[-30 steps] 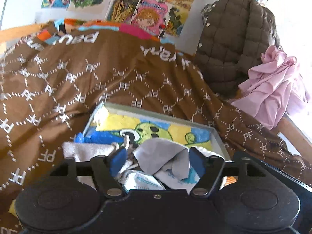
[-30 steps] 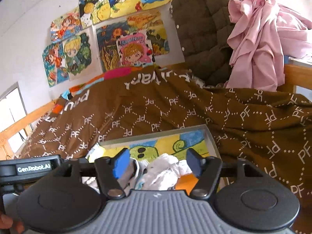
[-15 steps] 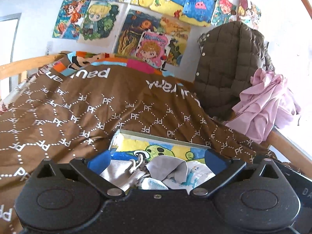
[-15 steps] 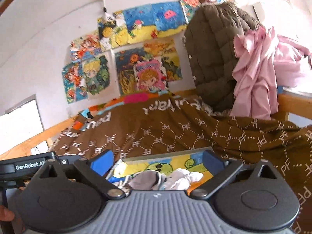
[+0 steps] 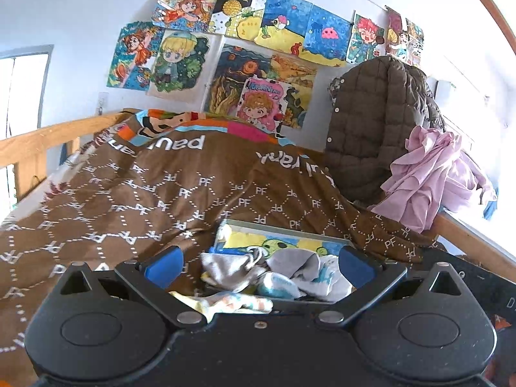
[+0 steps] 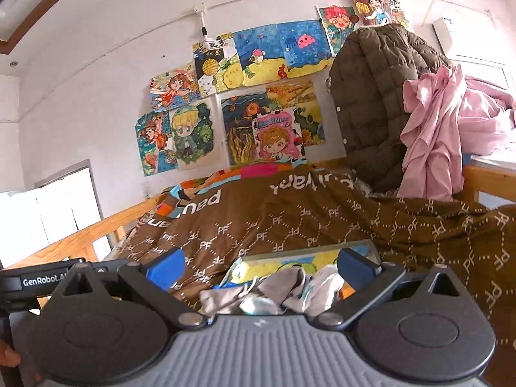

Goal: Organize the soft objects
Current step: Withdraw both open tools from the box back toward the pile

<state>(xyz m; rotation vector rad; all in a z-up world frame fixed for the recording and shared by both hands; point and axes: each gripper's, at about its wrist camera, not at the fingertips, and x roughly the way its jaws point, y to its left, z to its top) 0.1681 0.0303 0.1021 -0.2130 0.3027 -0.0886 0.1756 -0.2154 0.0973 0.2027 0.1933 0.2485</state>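
Note:
A shallow box (image 5: 283, 227) with a yellow and blue cartoon lining lies on the brown bedspread (image 5: 161, 193). Inside it is a heap of soft items: grey cloth (image 5: 225, 266), more grey cloth (image 5: 295, 262) and white printed socks (image 5: 332, 282). A pale patterned sock (image 5: 225, 303) lies just in front of the box. My left gripper (image 5: 258, 262) is open, held back from the box with nothing between its fingers. In the right wrist view the same box (image 6: 309, 251) and cloth pile (image 6: 277, 290) sit below my right gripper (image 6: 259, 266), which is open and empty.
A brown quilted jacket (image 5: 374, 129) and pink fabric (image 5: 432, 177) hang at the bed's right end. A wooden rail (image 5: 48, 138) runs along the left side. Drawings (image 5: 245, 54) cover the wall. The left gripper's body (image 6: 32, 280) shows at the right view's left edge.
Both grippers opened wide and pulled up and back from the box. The grey cloth that sat between my left fingers now lies in the box.

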